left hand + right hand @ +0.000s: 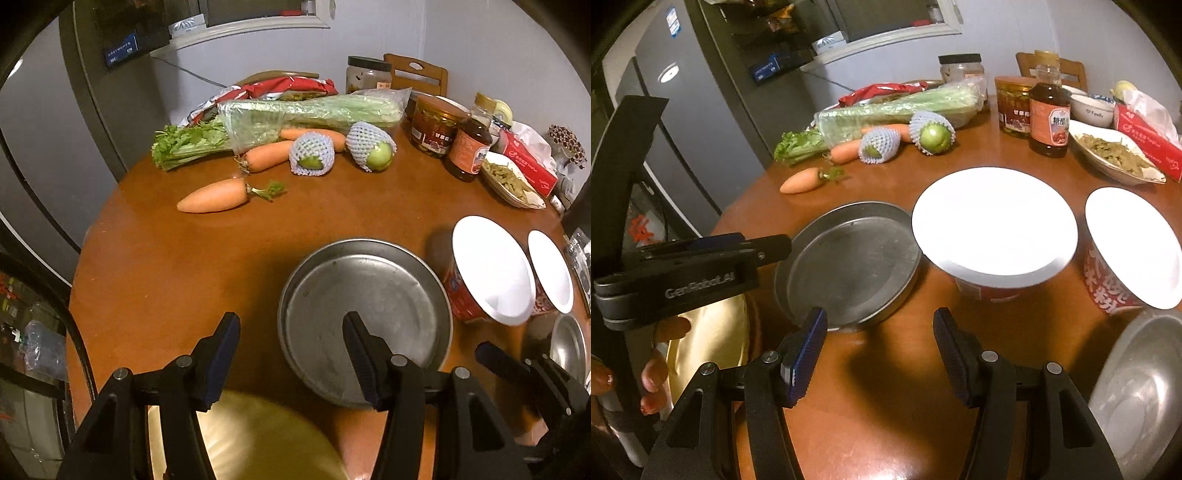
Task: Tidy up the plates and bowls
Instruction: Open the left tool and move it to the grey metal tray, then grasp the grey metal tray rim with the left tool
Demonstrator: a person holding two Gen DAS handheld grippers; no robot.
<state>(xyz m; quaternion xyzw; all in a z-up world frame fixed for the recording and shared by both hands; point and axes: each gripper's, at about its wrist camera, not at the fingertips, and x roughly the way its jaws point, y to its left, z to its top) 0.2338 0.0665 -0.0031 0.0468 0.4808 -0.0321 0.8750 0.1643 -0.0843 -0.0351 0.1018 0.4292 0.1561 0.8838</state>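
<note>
While nothing is yet gripped, the left gripper [291, 332] is held with its jaws parted and empty above the near part of the round table [155, 266], its right finger seen over the steel plate [365, 314] and its left finger over bare wood. Just below it a gold plate [258, 435] is seen at the table's edge, blurred, so whether it is touched cannot be told. The right gripper [879, 332] is likewise held unclenched with nothing between its fingers, over bare wood between the steel plate [849, 266] and a steel bowl [1141, 391] at the lower right.

Both tools are judged to be angled downward toward the dishes so that a rim can be taken next. The steel plate is laid flat and upright, its open face turned upward; being round, it has no long axis, and its raised rim can be approached from any side. Beside it, toward the right, two white-lidded paper bowls [993, 221] [1134, 247] are stood upright. Vegetables, among them a loose carrot [214, 195], and jars are crowded at the far side, presumably left out of the way of the stacking.
</note>
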